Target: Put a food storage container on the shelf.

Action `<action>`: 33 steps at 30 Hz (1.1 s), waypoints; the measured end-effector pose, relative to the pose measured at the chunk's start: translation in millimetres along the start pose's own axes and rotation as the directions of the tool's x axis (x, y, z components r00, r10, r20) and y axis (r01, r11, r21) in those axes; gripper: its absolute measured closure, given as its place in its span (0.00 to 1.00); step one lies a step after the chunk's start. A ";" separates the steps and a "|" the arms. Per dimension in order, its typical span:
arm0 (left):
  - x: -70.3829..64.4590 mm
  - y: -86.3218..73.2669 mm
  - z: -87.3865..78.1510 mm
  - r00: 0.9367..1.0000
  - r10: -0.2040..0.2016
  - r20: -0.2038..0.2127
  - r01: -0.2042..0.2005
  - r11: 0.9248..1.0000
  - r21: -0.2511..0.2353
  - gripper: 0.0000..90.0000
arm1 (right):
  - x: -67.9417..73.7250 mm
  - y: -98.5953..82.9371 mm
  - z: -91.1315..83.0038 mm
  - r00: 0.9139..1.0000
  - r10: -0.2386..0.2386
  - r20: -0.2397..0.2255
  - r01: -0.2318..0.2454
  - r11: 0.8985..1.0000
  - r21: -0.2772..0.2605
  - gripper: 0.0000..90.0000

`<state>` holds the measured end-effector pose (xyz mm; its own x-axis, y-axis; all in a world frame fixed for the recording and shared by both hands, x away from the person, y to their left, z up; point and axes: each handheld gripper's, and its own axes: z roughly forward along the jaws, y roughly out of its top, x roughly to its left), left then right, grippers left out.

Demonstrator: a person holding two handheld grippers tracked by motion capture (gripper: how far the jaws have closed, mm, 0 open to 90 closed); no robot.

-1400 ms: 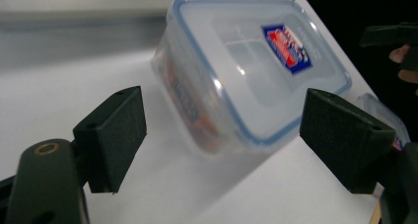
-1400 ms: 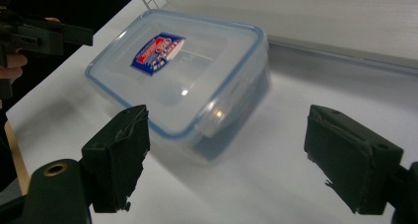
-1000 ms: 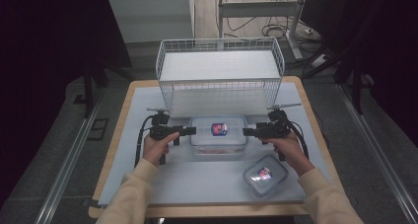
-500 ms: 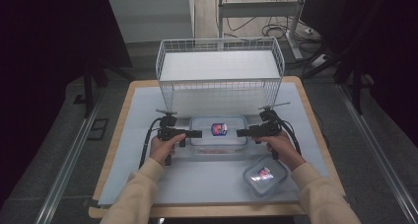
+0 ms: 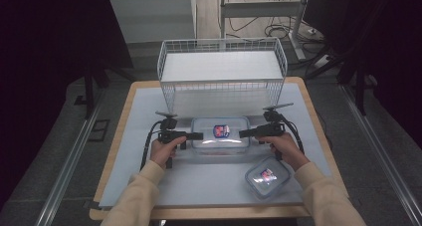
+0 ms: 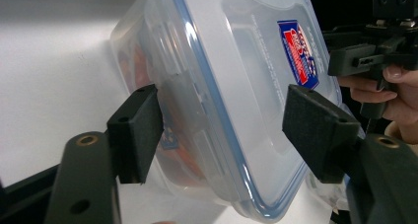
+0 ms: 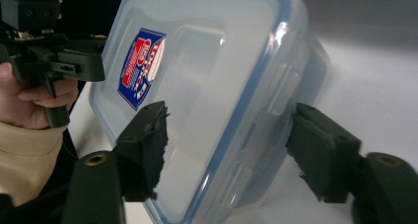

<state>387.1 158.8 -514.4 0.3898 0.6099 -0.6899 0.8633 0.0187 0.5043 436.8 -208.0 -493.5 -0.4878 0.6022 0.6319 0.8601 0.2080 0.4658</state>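
Both claws sit at the short ends of a clear lidded food container [image 5: 220,133] at the centre of the high view, on the pale table mat [image 5: 149,106]. From the picture's left comes the left gripper [image 5: 198,135], from the right the right gripper [image 5: 244,133]. In the left gripper view, the left gripper [image 6: 224,123] has its jaws spread, one either side of the container's [image 6: 236,86] blue-rimmed lid edge, with a gap visible at each pad; released, not yet pinching. The right gripper view shows the same: the right gripper [image 7: 229,145] is spread around the container's [image 7: 207,76] end clasp, touching nothing that can be made out.

A second, smaller container [image 5: 266,176] lies at lower right of the high view, just beside the person's right wrist. A white wire basket [image 5: 222,69] stands behind, in the upper middle.

Risks, as a judgement: the pads look set to close on the smooth lid rim and clasp, so a grip may slip or pop a clasp open. If one claw closes or lifts before the other, the box could tilt and slide. The right forearm could also nudge the smaller container.

Against the frame half a second ago, both claws have closed in from the sides to straddle the container's ends; the container itself has not shifted.
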 end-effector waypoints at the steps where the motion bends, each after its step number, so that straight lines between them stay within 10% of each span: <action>1: 0.0 0.0 0.0 1.000 0.000 0.000 0.000 1.000 0.000 0.38 | 0.5 -0.4 -1.3 1.000 0.002 -0.003 -0.002 1.000 -0.004 0.40; 15: -11.4 -12.8 -13.5 0.999 0.047 -0.013 -0.048 0.995 -0.084 0.51 | 7.2 -13.0 -15.2 1.000 0.010 -0.028 -0.012 0.996 -0.086 0.54; 33: -27.5 -9.1 -23.7 0.994 0.107 -0.027 -0.110 0.983 -0.149 0.52 | 27.5 -11.1 -30.4 0.992 -0.122 0.014 0.122 0.978 -0.166 0.55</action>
<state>360.9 160.6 -487.7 0.4714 0.6296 -0.6176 0.7577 0.0691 0.6489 409.3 -217.2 -462.5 -0.5867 0.5831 0.5620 0.7571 0.1488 0.6361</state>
